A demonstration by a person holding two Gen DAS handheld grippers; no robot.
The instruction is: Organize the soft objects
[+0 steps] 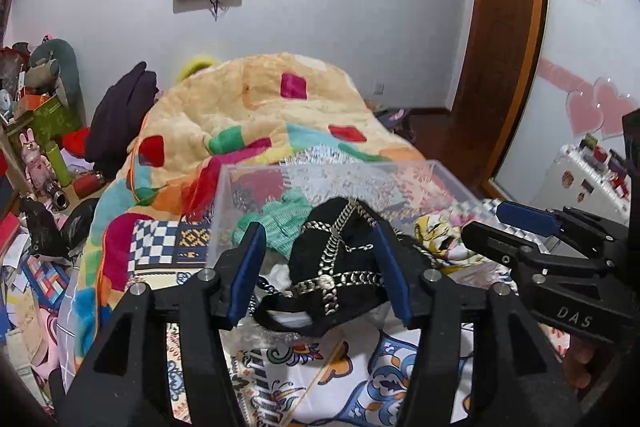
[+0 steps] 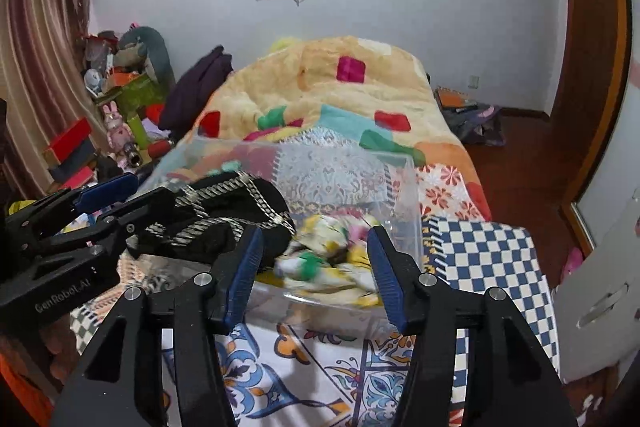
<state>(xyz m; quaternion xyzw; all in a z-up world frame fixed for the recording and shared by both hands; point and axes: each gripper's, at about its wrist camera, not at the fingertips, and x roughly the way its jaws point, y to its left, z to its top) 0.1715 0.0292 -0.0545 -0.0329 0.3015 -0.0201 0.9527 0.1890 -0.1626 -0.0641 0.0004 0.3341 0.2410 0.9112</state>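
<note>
A clear plastic box (image 1: pixel 420 183) sits on the bed (image 1: pixel 352 367), near its foot edge. The left claw (image 1: pixel 318 269) stands spread, its blue pads flanking a black chain-trimmed item (image 1: pixel 340 267); whether they touch it cannot be told. The right claw (image 2: pixel 316 275) is likewise spread, aimed at a floral cloth (image 2: pixel 332 263) lying inside the box. A green knit piece (image 1: pixel 280 223) also rests in the box. Risks, as judged: the chains may snag a finger or the box rim; limp fabric may slip from a shallow pinch; the two claws, working close together, may collide.
</note>
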